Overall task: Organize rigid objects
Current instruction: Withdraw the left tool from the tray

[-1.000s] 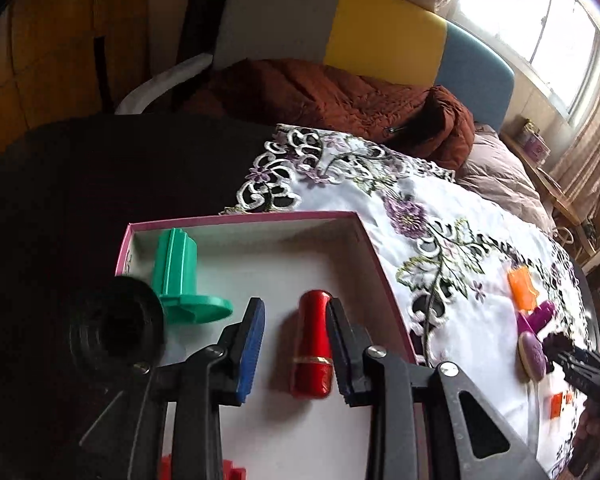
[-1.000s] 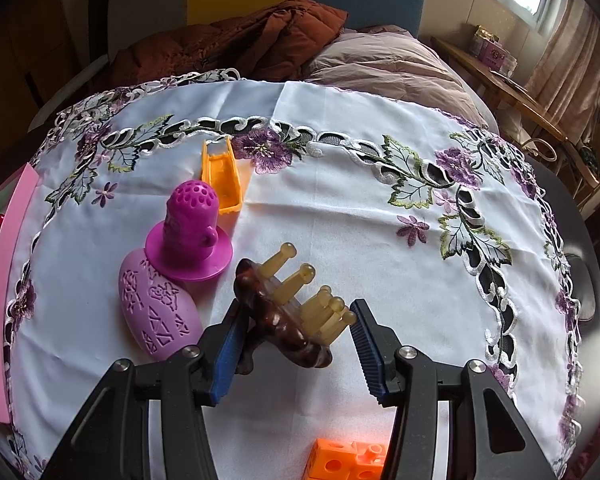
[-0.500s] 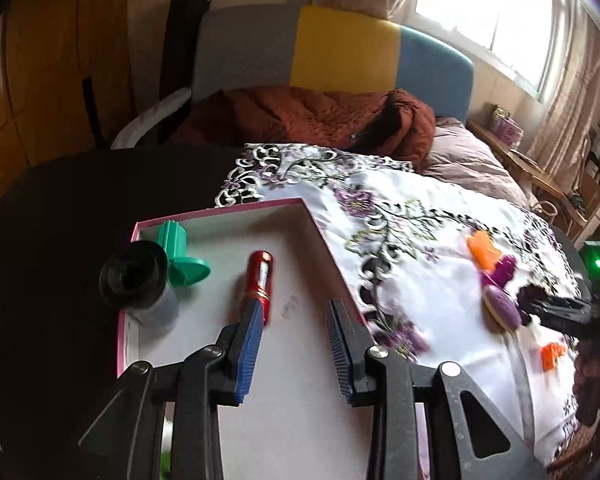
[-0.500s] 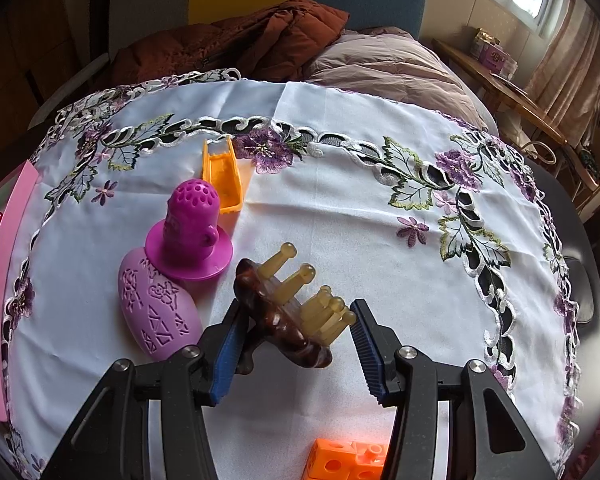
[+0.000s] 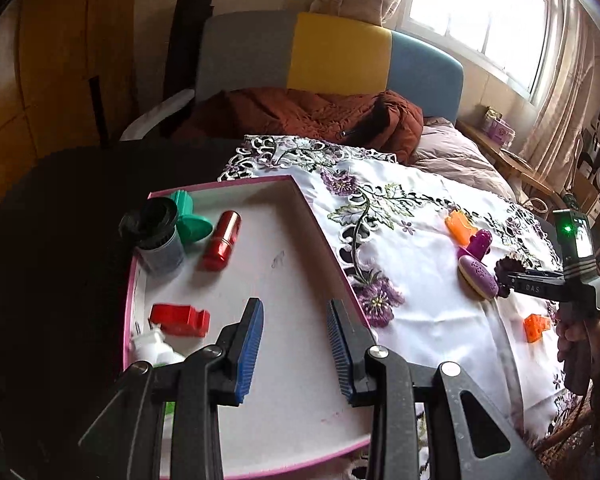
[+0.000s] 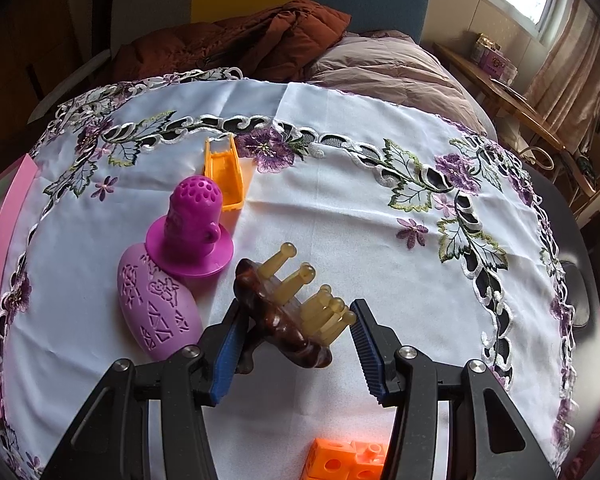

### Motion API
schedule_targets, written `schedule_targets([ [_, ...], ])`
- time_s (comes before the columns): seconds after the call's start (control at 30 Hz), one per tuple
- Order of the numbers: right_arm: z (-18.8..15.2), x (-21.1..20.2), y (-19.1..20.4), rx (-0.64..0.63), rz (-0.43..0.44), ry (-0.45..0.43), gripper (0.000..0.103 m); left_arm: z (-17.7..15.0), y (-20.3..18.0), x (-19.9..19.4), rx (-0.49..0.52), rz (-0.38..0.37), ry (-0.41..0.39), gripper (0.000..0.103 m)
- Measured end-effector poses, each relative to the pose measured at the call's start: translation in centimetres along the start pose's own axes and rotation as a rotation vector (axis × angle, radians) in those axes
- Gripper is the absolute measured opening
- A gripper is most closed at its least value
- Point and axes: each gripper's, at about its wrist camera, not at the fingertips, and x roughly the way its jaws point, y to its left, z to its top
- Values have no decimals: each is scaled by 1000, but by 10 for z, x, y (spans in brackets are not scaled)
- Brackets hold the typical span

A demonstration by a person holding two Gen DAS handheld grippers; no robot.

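Observation:
A pink-rimmed white tray holds a red lipstick, a green spool, a dark cup, a red block and a white piece. My left gripper is open and empty above the tray's near part. My right gripper is open around a brown massage comb with yellow prongs that lies on the tablecloth; its left pad touches the comb. Beside it lie a lilac oval brush, a magenta cup-shaped toy, an orange scoop and an orange block.
The white embroidered cloth covers a dark round table. A brown jacket lies on a chair behind it. The tray's pink edge shows at the left of the right wrist view. The right gripper's body shows in the left wrist view.
My left gripper has drawn back and up from the red lipstick, which stays in the tray. The right gripper has stayed open around the comb.

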Motion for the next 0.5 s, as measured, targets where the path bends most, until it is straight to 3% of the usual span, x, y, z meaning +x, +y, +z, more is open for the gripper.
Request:
schedule_targets([
  [0.5,-1,0,1,-7,-8,-5,53,-16,11,-5,-32,2,6,33],
])
